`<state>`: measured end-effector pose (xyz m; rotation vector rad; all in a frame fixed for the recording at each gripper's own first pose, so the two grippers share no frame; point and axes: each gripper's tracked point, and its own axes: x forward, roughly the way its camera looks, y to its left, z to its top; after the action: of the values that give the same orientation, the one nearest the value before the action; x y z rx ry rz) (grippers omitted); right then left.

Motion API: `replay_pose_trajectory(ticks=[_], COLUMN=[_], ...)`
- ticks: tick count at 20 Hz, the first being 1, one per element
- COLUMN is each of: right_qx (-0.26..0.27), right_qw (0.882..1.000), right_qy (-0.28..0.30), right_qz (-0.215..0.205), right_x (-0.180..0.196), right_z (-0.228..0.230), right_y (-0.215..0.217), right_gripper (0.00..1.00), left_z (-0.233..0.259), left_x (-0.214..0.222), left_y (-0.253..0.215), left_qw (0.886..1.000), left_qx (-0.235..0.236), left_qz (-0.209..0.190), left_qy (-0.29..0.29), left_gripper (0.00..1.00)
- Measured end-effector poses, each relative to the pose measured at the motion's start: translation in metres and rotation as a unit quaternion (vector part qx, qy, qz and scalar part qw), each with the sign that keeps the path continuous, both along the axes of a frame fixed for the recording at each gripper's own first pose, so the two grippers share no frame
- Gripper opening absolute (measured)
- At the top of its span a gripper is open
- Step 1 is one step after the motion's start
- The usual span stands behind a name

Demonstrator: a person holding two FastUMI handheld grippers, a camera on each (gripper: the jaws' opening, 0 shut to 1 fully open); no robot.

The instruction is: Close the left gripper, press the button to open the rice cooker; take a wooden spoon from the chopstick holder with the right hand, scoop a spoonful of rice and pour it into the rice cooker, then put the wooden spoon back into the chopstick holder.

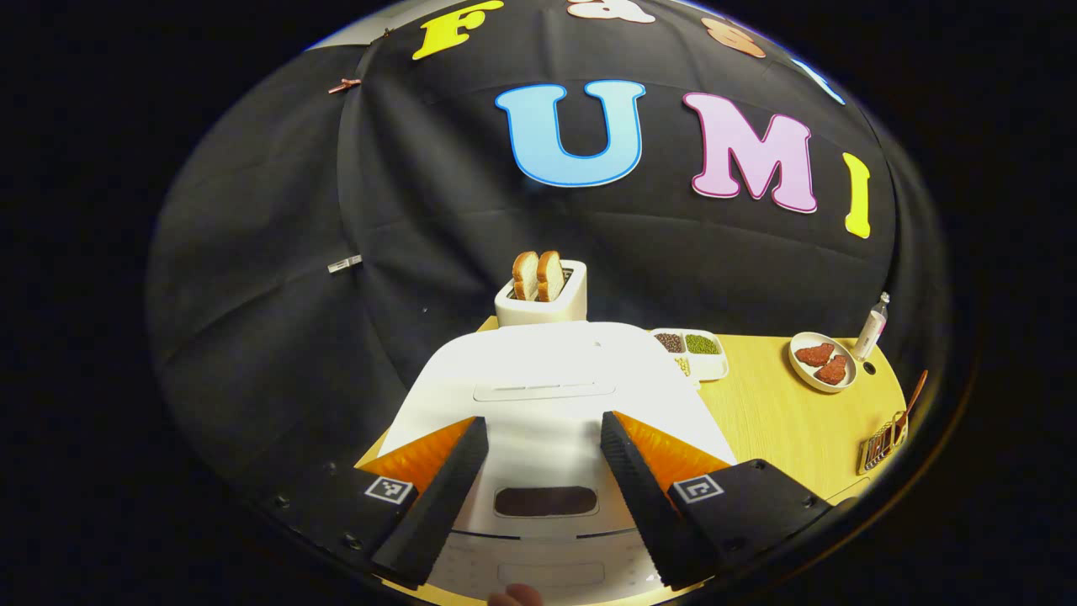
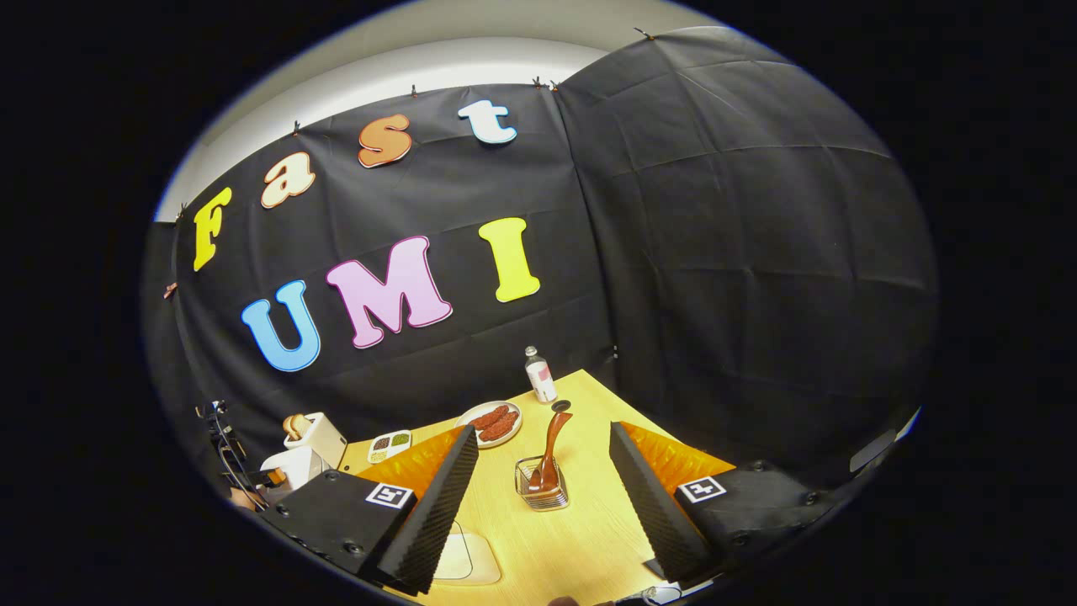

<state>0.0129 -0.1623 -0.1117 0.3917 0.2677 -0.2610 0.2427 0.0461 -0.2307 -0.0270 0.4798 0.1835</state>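
Observation:
The white rice cooker [image 1: 538, 379] stands right in front of my left gripper [image 1: 543, 421], its lid down and a dark window on its front panel. The left gripper is open, one finger on each side above the cooker's front, touching nothing. In the right gripper view the wooden spoon [image 2: 551, 446] stands upright in the wire chopstick holder [image 2: 543, 492] on the yellow table. My right gripper [image 2: 543, 429] is open, and the holder lies ahead between its fingers without contact. Spoon and holder [image 1: 883, 442] also appear at the far right of the left gripper view.
A toaster [image 1: 541, 295] with two bread slices stands behind the cooker. A divided bean tray [image 1: 694, 349], a plate of meat [image 1: 823, 362] and a small bottle [image 1: 872, 326] line the table's back. A white shallow dish [image 2: 471, 555] lies by my right gripper's left finger.

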Motion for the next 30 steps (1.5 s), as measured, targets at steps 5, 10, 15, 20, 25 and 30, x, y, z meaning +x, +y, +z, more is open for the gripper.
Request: replay_pose_trajectory(ticks=[5,10,15,20,25,30], right_qx=[-0.002,-0.024,-0.028,-0.051,-0.039,-0.037], right_qw=[0.999,0.996,0.993,0.989,0.99,0.99], right_qy=[-0.001,0.013,0.016,0.02,0.01,0.006], right_qz=[0.036,0.089,0.113,0.135,0.136,0.134], right_x=[0.012,0.033,0.046,0.043,0.034,0.025], right_z=[-0.004,-0.009,-0.001,-0.001,0.003,0.005], right_y=[0.024,0.043,0.055,0.068,0.074,0.074], right_gripper=[0.98,0.99,0.99,0.99,0.99,0.99], left_z=[-0.005,-0.011,-0.014,-0.015,-0.014,0.002], left_x=[-0.002,-0.005,-0.007,-0.006,-0.005,-0.005], left_y=[-0.001,-0.004,-0.005,-0.006,-0.006,-0.004], left_qw=[1.0,1.0,1.0,0.999,1.0,0.999], left_qx=[-0.004,-0.005,-0.003,-0.025,-0.013,0.006], left_qz=[-0.003,0.014,0.006,0.004,-0.017,-0.039], left_qy=[-0.013,-0.015,0.005,0.026,0.012,-0.008], left_gripper=[0.97,0.97,0.98,0.99,0.99,0.96])
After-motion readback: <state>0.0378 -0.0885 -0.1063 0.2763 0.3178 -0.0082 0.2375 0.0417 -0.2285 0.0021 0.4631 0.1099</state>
